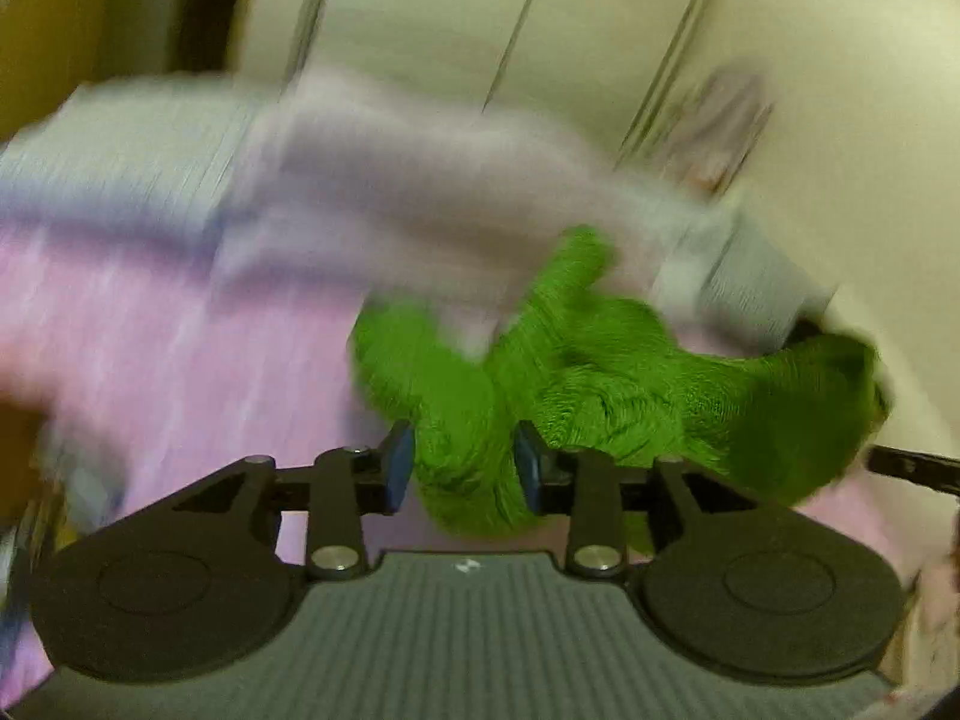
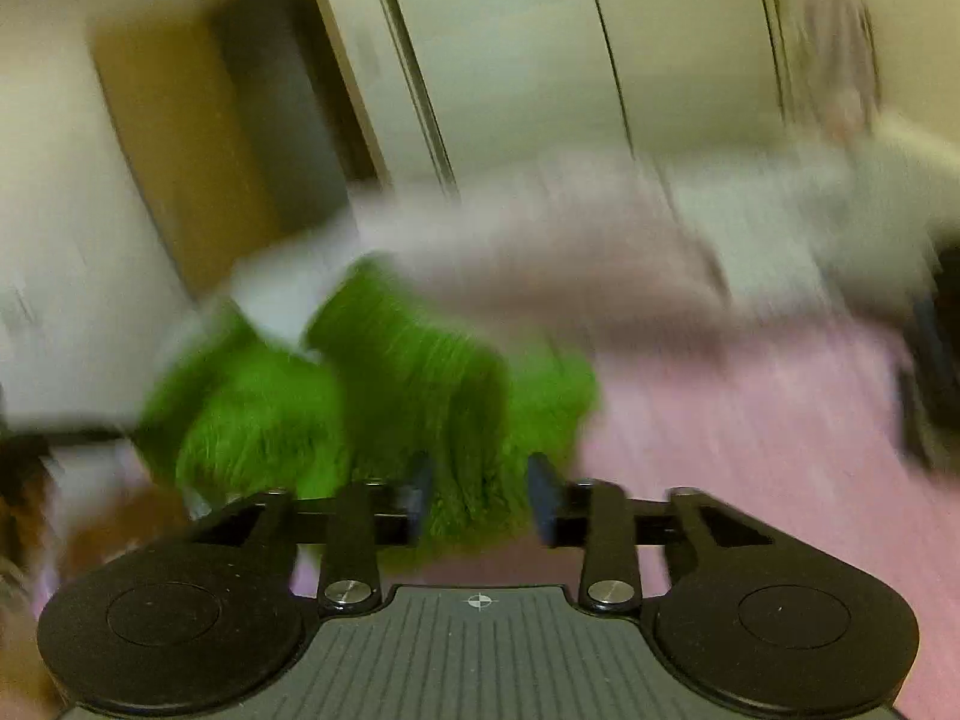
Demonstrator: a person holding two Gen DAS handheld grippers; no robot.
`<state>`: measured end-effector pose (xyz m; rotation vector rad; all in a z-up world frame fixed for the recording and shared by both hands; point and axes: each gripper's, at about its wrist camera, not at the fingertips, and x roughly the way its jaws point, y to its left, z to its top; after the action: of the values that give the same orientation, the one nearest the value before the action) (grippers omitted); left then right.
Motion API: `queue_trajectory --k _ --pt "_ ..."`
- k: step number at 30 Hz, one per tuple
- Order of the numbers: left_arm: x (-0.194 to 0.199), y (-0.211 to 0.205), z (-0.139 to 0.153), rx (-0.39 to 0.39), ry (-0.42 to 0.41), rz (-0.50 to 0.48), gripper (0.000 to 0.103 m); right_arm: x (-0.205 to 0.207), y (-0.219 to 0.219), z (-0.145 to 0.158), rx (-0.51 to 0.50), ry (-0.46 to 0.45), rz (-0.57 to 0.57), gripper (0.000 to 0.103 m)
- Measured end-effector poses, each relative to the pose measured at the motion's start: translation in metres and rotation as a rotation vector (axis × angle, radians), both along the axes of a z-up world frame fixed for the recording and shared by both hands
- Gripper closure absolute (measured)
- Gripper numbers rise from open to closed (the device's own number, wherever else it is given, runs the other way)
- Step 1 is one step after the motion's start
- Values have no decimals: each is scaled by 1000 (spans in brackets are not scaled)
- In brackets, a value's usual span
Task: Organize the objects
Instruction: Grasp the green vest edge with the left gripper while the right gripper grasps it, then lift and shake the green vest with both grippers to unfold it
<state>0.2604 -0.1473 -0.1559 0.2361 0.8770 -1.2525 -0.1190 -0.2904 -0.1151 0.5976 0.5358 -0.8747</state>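
A bright green knitted garment [image 1: 600, 384] lies crumpled on a pink bed sheet [image 1: 180, 360]. My left gripper [image 1: 465, 468] has its blue-padded jaws closed on a fold of the green knit. In the right wrist view the same green garment [image 2: 372, 408] is blurred by motion, and my right gripper [image 2: 480, 498] has its jaws closed on another fold of it. A pale lilac garment [image 1: 420, 180] lies behind the green one; it also shows in the right wrist view [image 2: 570, 264].
White wardrobe doors [image 1: 540, 18] stand behind the bed. A brown door frame [image 2: 174, 150] is at the left. A dark object [image 2: 936, 360] sits at the right edge of the bed. Both views are motion-blurred.
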Motion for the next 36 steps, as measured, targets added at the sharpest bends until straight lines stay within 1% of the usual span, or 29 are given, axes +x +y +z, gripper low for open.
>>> queue_trajectory --k 2,3,4,5,7,8,9,10,12,14,16,21,22,24,27,31,33,36 --pt "-16 30 -28 148 9 34 73 -24 28 -37 147 121 -42 64" --pt "-24 46 -40 207 22 56 73 -35 39 -51 212 160 -65 64" --pt "-31 59 -47 248 32 72 73 -45 46 -62 267 177 -87 64" --pt "-38 67 -50 273 34 83 73 -53 53 -68 305 176 -101 64" --pt "-54 76 -52 297 28 94 72 -61 58 -76 350 157 -102 64" --pt "-61 76 -51 291 18 94 72 -61 55 -80 362 151 -95 63" --pt "-67 78 -52 286 11 93 70 -60 51 -83 369 147 -85 63" --pt "-74 77 -52 284 2 96 64 -58 48 -86 373 142 -80 63" --pt "-82 82 -59 279 6 107 62 -60 46 -93 388 124 -76 63" --pt "-94 86 -75 291 41 119 60 -65 45 -104 413 104 -73 63" --pt "-102 99 -95 312 82 131 60 -72 49 -119 454 100 -87 63" --pt "-96 100 -153 360 212 162 58 -88 58 -157 536 97 -138 61" --pt "-92 99 -165 361 236 170 58 -89 57 -166 547 87 -149 60" --pt "-83 95 -188 352 276 176 57 -89 53 -187 562 54 -179 52" --pt "-71 89 -218 332 310 183 56 -86 43 -221 567 -44 -235 48" --pt "-54 86 -250 254 428 214 48 -87 29 -263 567 -205 -289 47" --pt "-49 88 -265 215 490 232 48 -87 25 -281 569 -275 -294 47" --pt "-47 94 -273 114 551 231 48 -83 26 -308 584 -380 -271 47"
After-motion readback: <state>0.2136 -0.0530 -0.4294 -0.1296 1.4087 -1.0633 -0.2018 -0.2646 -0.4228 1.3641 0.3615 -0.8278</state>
